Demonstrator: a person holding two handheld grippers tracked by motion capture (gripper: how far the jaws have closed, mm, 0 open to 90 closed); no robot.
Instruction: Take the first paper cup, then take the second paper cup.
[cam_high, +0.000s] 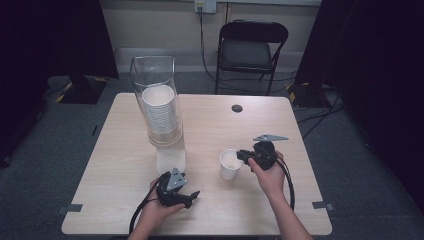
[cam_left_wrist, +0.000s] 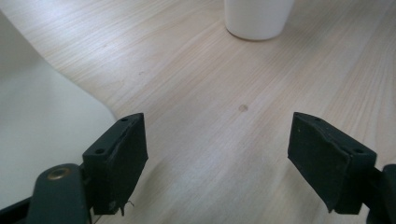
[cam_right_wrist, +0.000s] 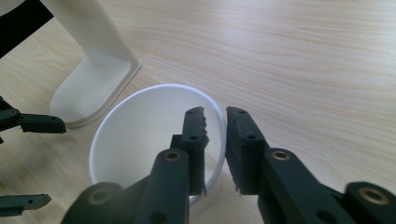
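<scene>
Beside the cup holder (cam_high: 159, 105) on the bench (cam_high: 280, 200), our right tongs (cam_right_wrist: 215, 122) are pinching the white cup's (cam_high: 229, 164) rim. We are keeping the squeeze soft, so it isn't crumpling. Our left tongs (cam_left_wrist: 217, 154) are spread, waiting nearer us.

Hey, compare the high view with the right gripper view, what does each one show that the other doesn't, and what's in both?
High view alone: the stack of cups in the clear dispenser tube, a black chair, both of the person's hands, and the whole table. Right gripper view alone: the right gripper closed on the paper cup rim, one jaw inside, one outside. Both: the paper cup, the dispenser's white base, the open left gripper.
</scene>
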